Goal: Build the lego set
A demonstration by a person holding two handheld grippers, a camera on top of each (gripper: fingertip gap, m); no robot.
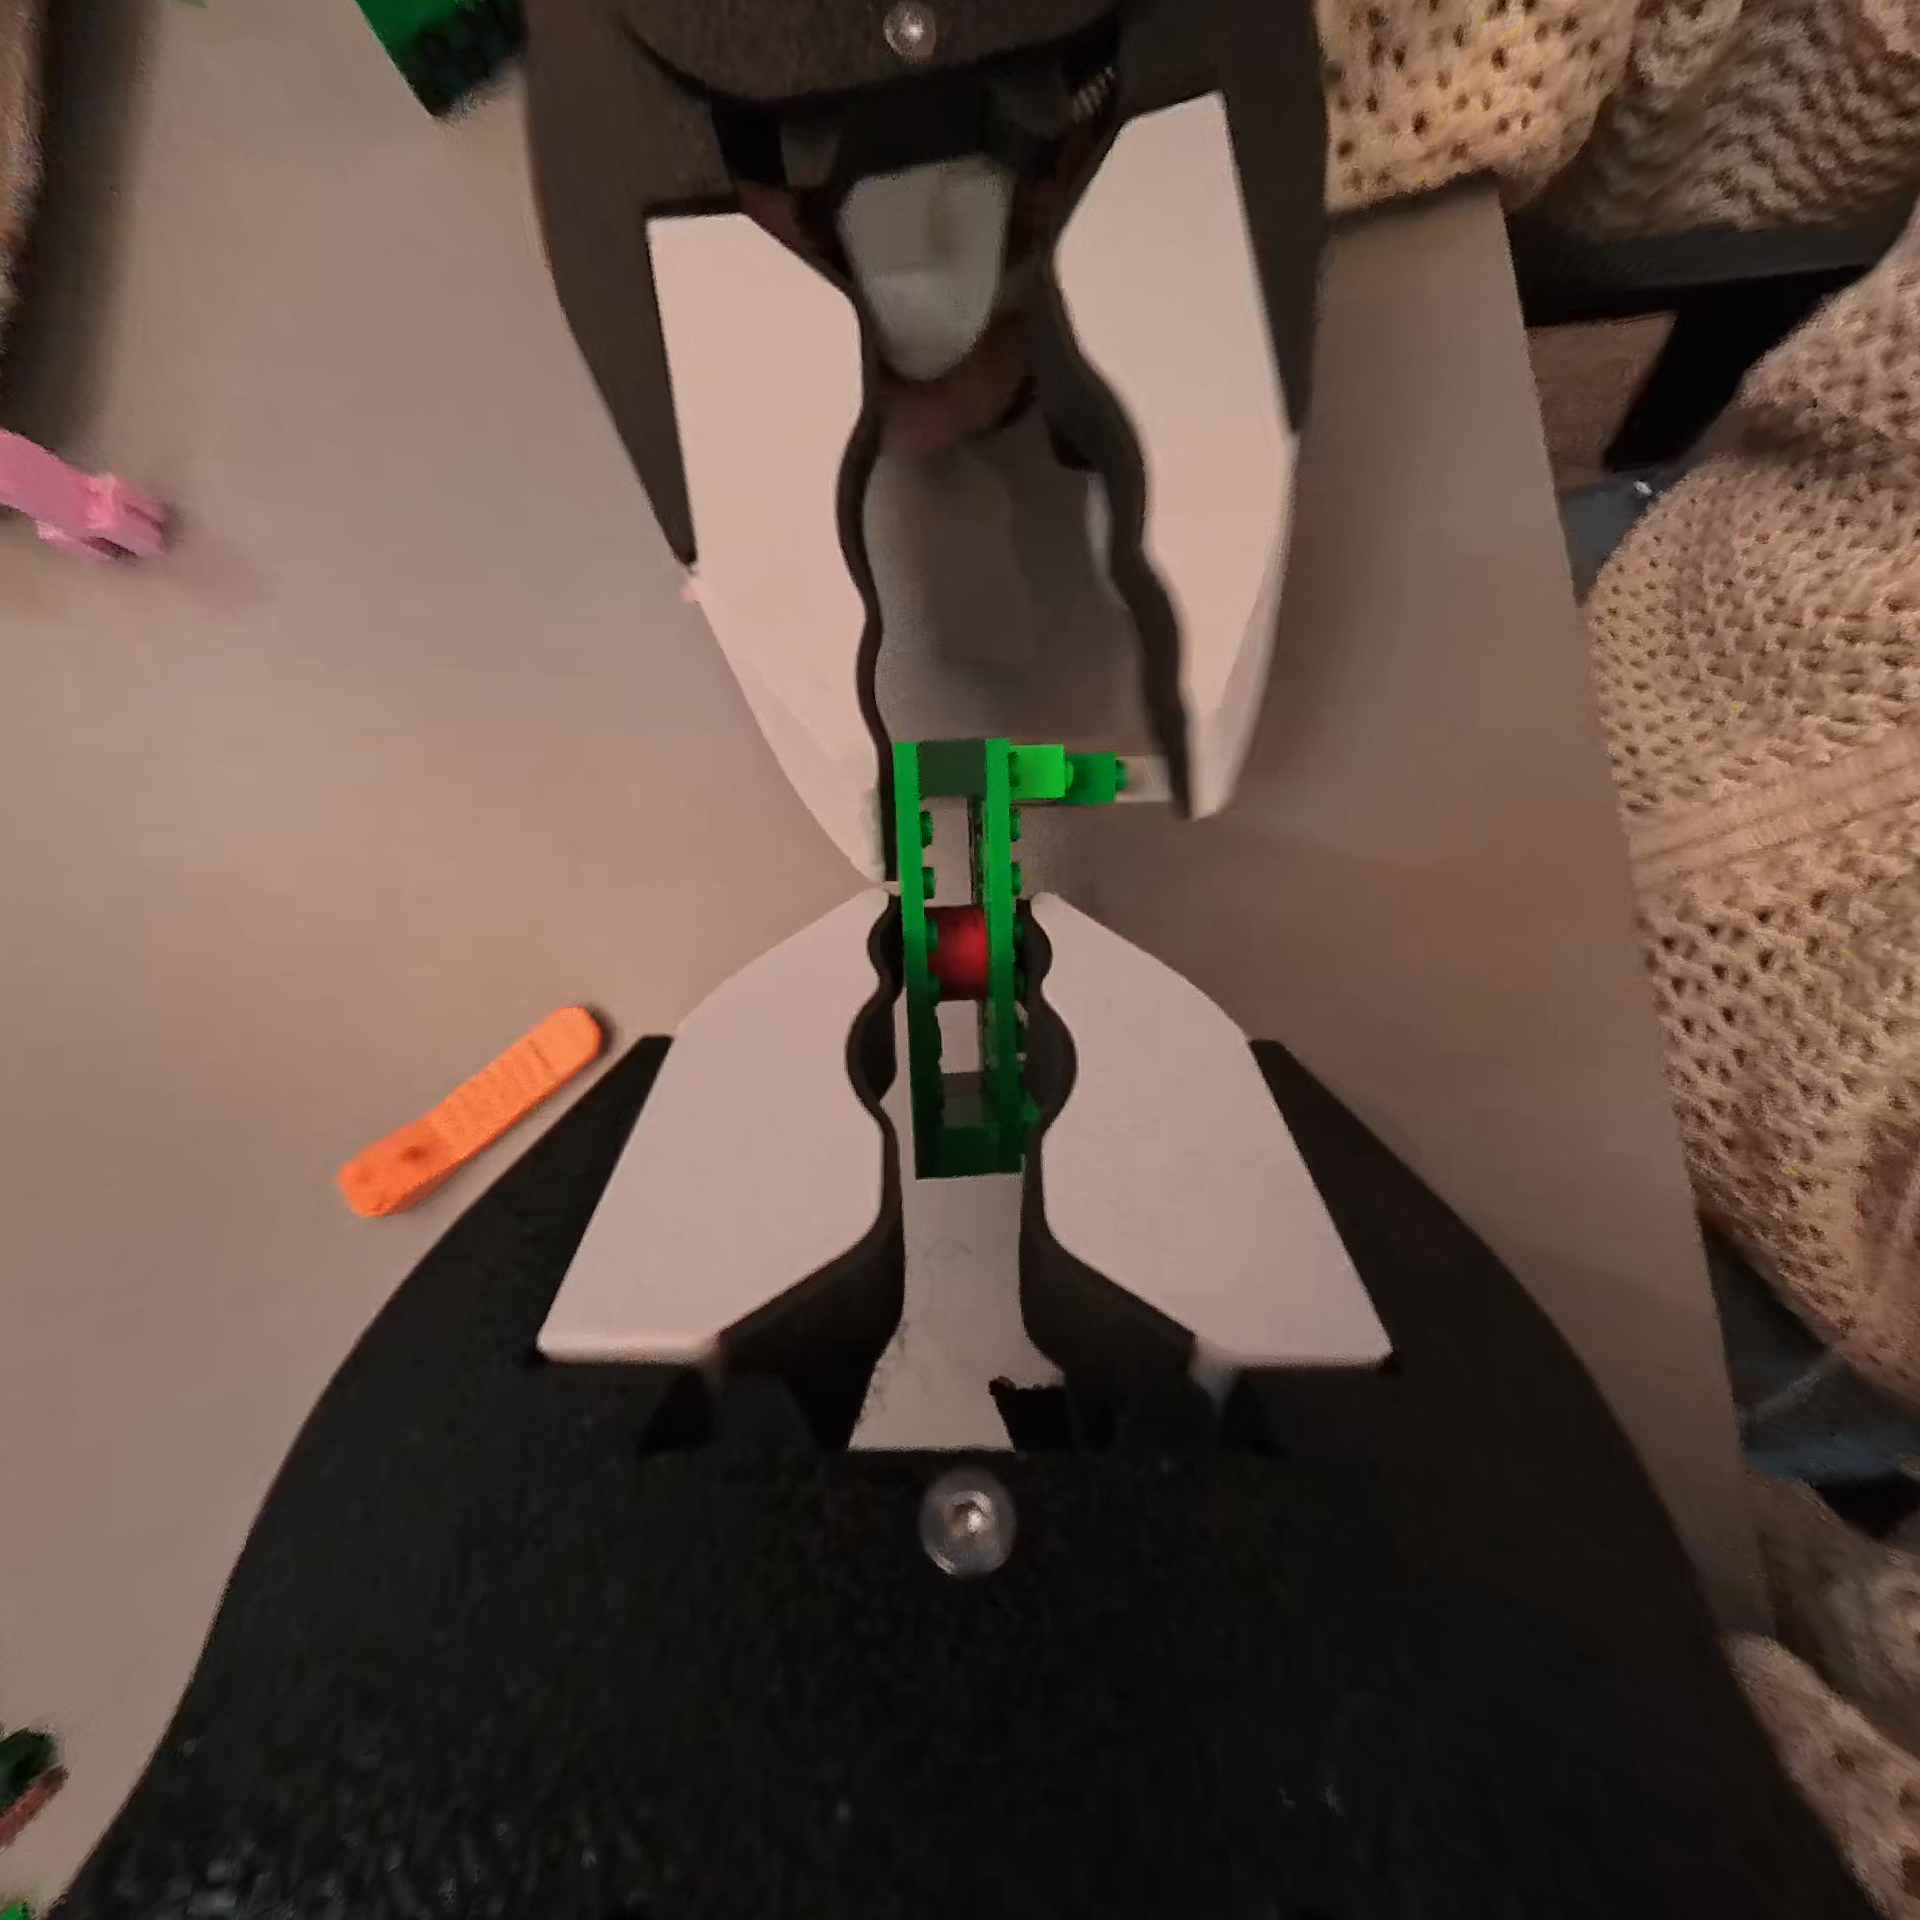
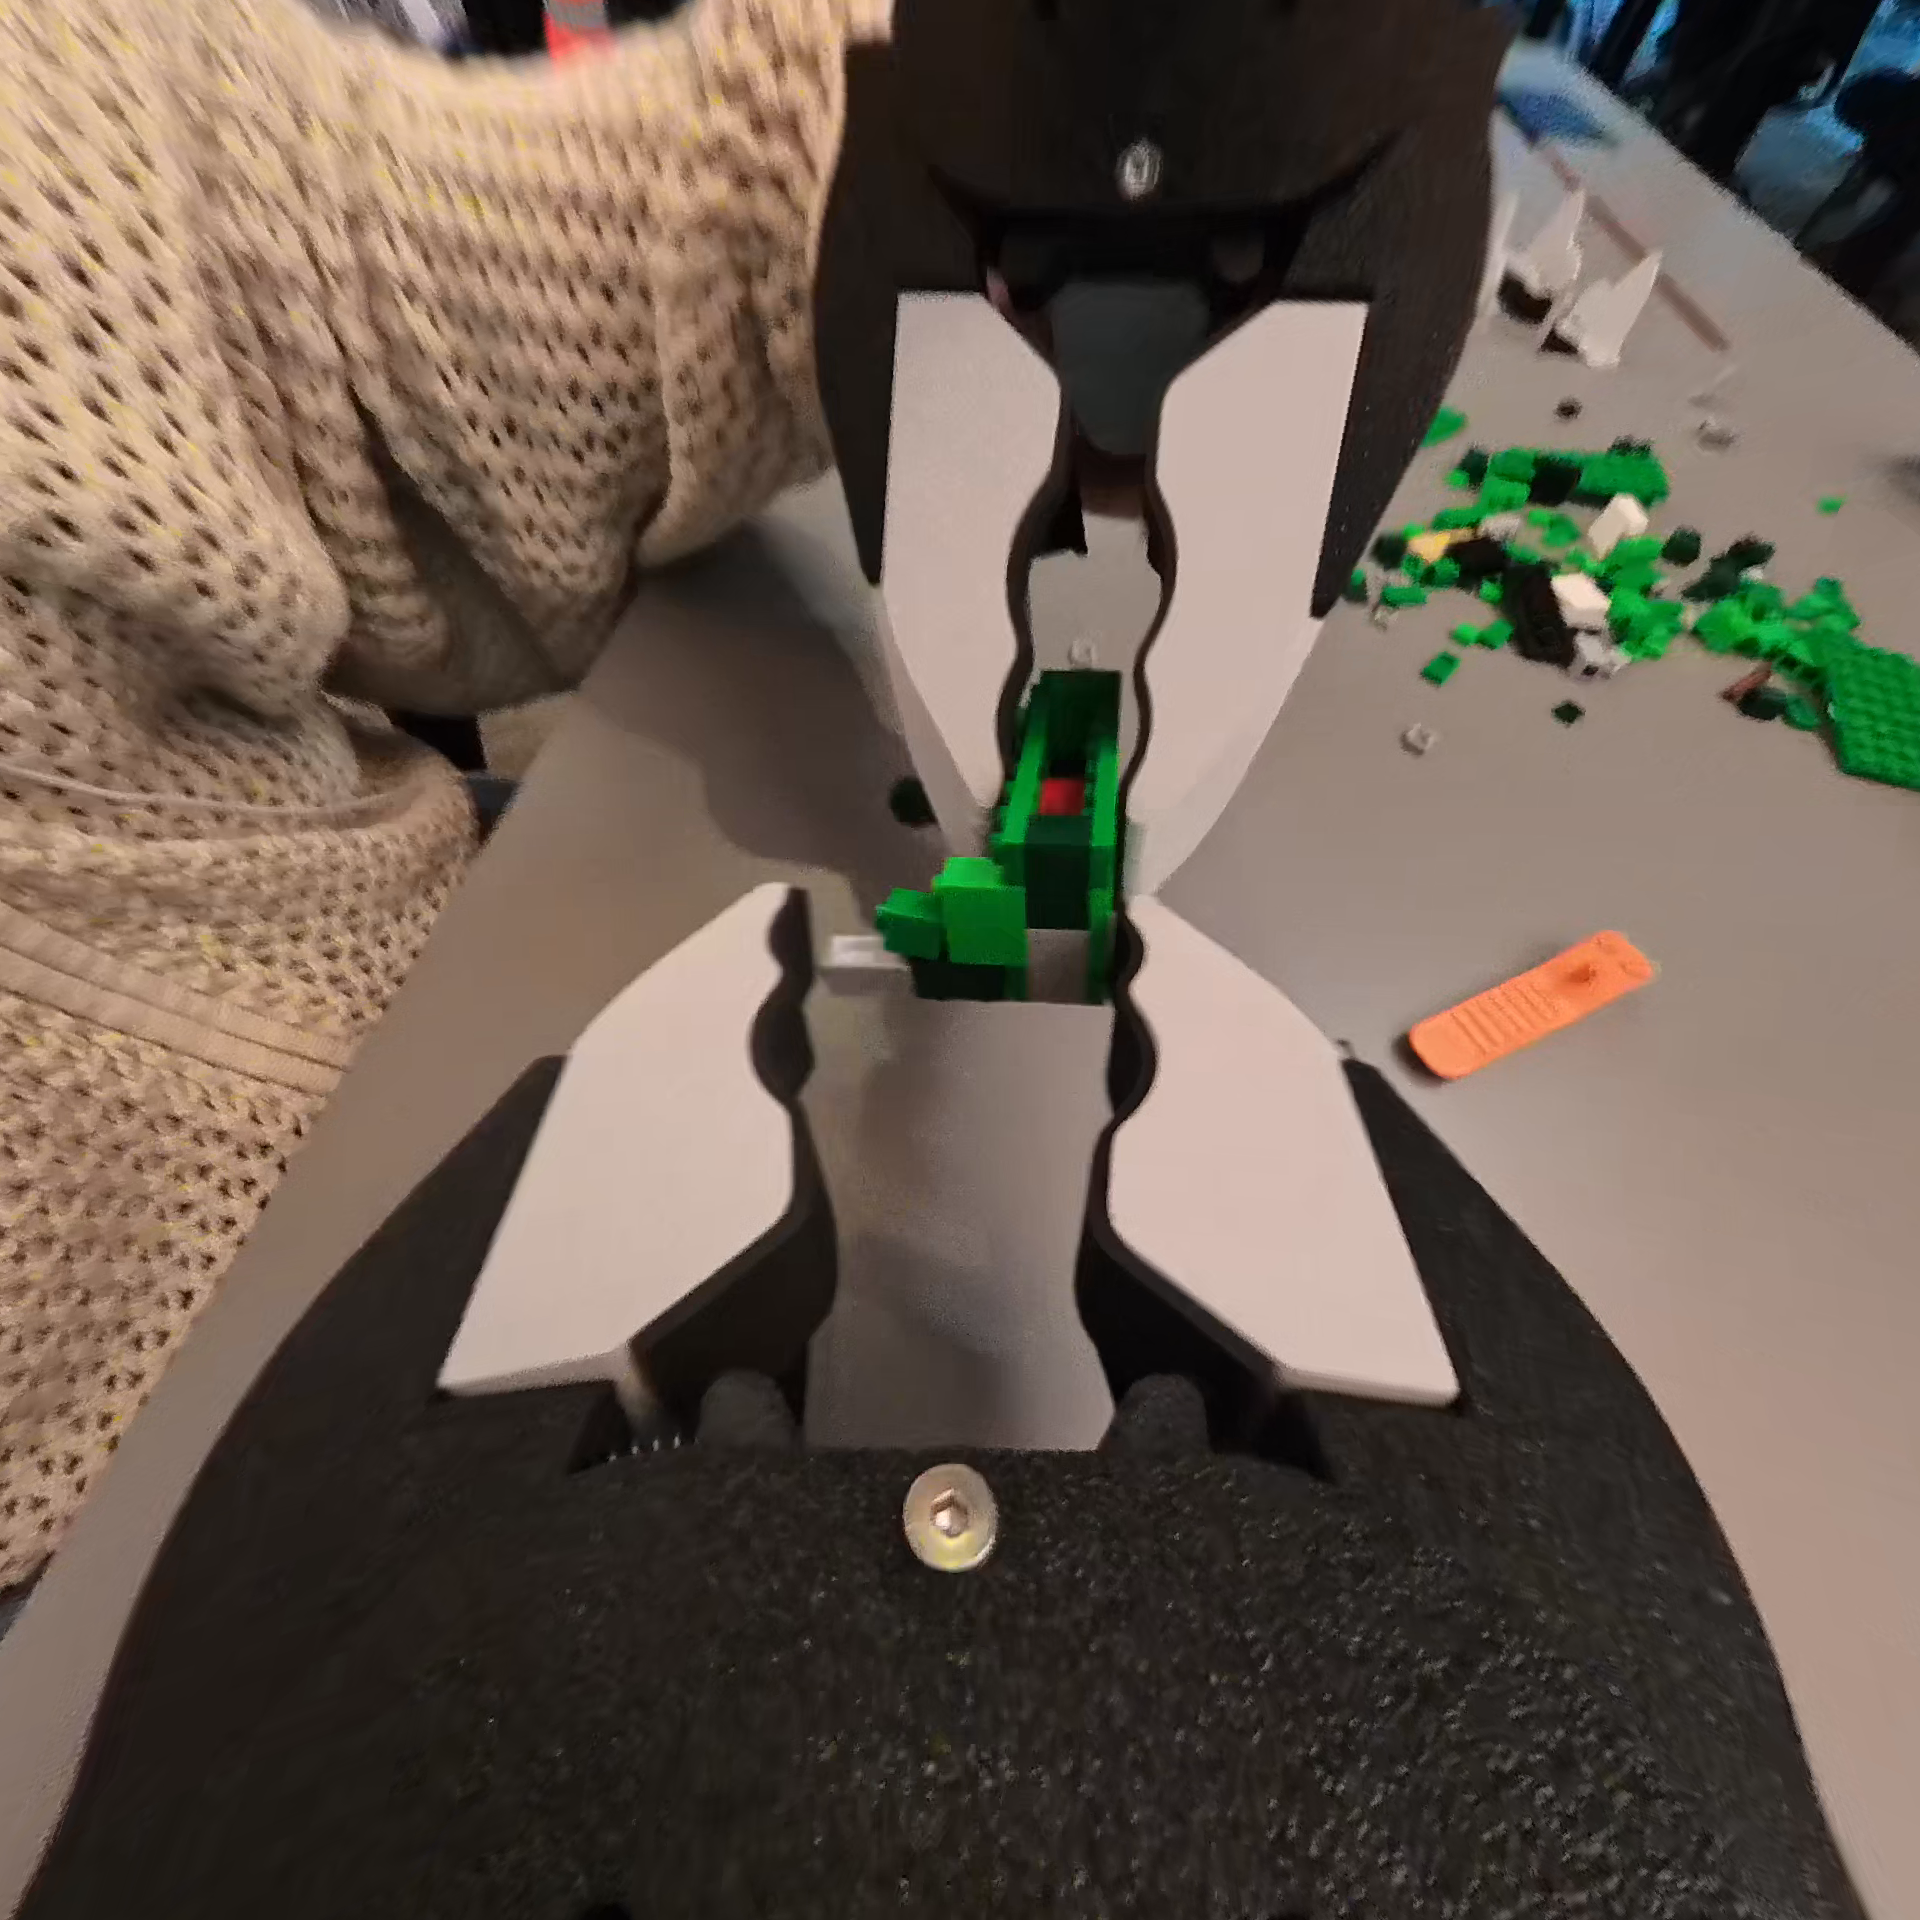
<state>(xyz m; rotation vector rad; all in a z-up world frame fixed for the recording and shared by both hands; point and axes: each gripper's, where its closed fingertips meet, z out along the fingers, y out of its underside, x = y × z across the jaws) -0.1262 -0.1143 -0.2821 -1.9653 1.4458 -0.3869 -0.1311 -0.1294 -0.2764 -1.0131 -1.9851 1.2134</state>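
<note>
Between the two claws, lifted above the grey counter (image 2: 1558,1299), sits the small green lego build (image 1: 961,961): two long green studded strips run side by side with a gap between them, joined at each end by a darker green block, and a round red piece (image 1: 958,948) is lodged in the gap about midway. From the far end of the build a short arm of brighter green bricks (image 1: 1060,774) sticks out sideways, ending in a pale stub. The left claw (image 1: 954,961) is clamped on the build, its pale fingers pressing both strips at the red piece. The right claw (image 2: 961,951) meets it tip to tip and stands parted: its right finger lies against the build's end, while its left finger sits just beside the pale stub of the side arm, and contact there cannot be told. An orange flat tool (image 2: 1527,1003) lies on the counter off to one side. Farther back a loose pile of green, black and white bricks (image 2: 1621,582) is scattered beside a green plate. A person's beige knitted sleeve (image 2: 312,468) rests along the counter's edge.
</note>
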